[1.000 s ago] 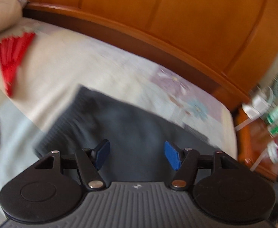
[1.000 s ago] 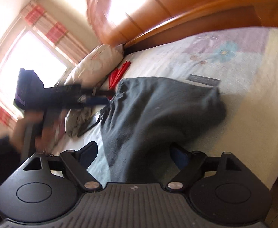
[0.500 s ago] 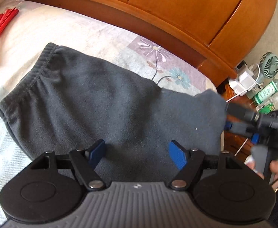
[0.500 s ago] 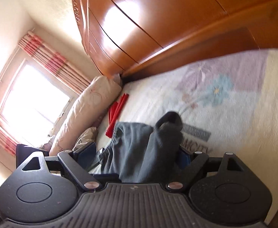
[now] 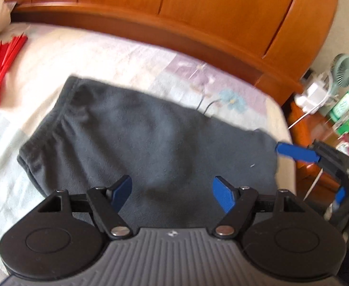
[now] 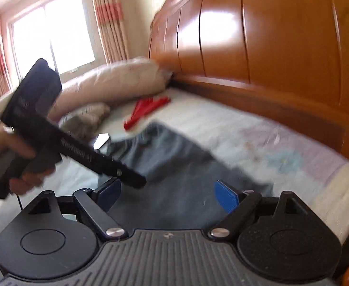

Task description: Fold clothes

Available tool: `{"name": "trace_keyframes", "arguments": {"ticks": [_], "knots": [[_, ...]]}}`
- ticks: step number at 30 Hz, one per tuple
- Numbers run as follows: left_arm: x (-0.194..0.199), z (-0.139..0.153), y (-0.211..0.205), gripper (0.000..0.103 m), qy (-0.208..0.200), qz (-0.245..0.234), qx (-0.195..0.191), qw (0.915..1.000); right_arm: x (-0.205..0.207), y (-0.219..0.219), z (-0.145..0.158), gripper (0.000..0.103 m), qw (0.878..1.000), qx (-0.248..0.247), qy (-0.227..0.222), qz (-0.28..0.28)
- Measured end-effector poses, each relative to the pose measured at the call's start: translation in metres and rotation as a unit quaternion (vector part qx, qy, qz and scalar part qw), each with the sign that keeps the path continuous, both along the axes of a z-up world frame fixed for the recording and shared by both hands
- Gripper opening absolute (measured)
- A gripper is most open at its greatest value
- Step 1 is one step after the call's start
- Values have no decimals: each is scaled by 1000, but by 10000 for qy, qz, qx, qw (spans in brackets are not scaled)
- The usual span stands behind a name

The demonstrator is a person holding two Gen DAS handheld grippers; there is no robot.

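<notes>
The left claw [image 5: 172, 189] is hanging wide open over the near part of the dark grey shorts [image 5: 150, 143], with nothing between its blue pads. The right claw [image 6: 167, 194] is likewise standing wide and empty, low over the garment's right end; in the left wrist view one of its blue fingers [image 5: 297, 152] is showing just past the cloth's right edge.

The shorts are lying flat on the bed [image 5: 98, 64], waistband to the left, apparently already doubled over once. The step in hand looks like choosing the next grip. To do it well, each claw should be coming down on a matching corner of one short edge, biting through all layers at once, then lifting only enough to carry that edge across and lay it flush on the far one. Dragging would be rumpling the lower layer; a single-layer pinch would be pulling the fold apart.

Of containers, only a green bottle [image 5: 345, 101] is standing on the bedside cabinet [image 5: 310, 128], beside a small fan [image 5: 345, 68]; its contents cannot be told. A red folding fan [image 5: 2, 59] is lying near the pillow [image 6: 112, 83], well apart from the shorts.
</notes>
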State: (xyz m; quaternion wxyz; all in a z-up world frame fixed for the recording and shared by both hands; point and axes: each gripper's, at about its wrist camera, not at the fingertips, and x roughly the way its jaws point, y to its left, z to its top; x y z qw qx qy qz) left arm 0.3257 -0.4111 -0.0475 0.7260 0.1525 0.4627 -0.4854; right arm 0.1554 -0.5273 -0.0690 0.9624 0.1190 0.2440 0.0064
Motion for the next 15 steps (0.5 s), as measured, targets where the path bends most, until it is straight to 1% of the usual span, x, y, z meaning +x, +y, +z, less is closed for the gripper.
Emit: {"name": "trace_keyframes", "arguments": {"ticks": [1, 2, 4, 5, 8, 11, 12, 13, 14, 15], "knots": [[2, -4, 3, 75, -32, 32, 25, 10000, 4, -1, -14, 89, 9995, -29, 303, -73], [5, -7, 7, 76, -40, 56, -9, 10000, -1, 0, -19, 84, 9994, -156, 321, -24], [11, -6, 17, 76, 41, 126, -137, 9998, -11, 2, -29, 83, 9985, -411, 355, 73], [14, -4, 20, 76, 71, 190, -177, 9996, -13, 5, -24, 83, 9976, -539, 417, 95], [20, 5, 18, 75, 35, 191, -377, 9991, -16, 4, -5, 83, 9979, -634, 71, 138], [29, 6, 5, 76, 126, 170, -515, 9984, 4, -15, -5, 84, 9981, -534, 251, -163], [31, 5, 2, 77, 93, 202, -491, 9985, 10, -21, -5, 84, 9979, -500, 310, -263], [34, 3, 0, 77, 29, 251, -447, 9987, 14, -31, -13, 83, 9968, -449, 504, -418], [38, 0, 1, 77, -49, 361, -356, 9987, 13, -40, -22, 81, 9967, -393, 560, -447], [43, -4, 2, 76, -133, 493, -247, 9984, 6, -45, -23, 79, 9974, -382, 425, -437]]}}
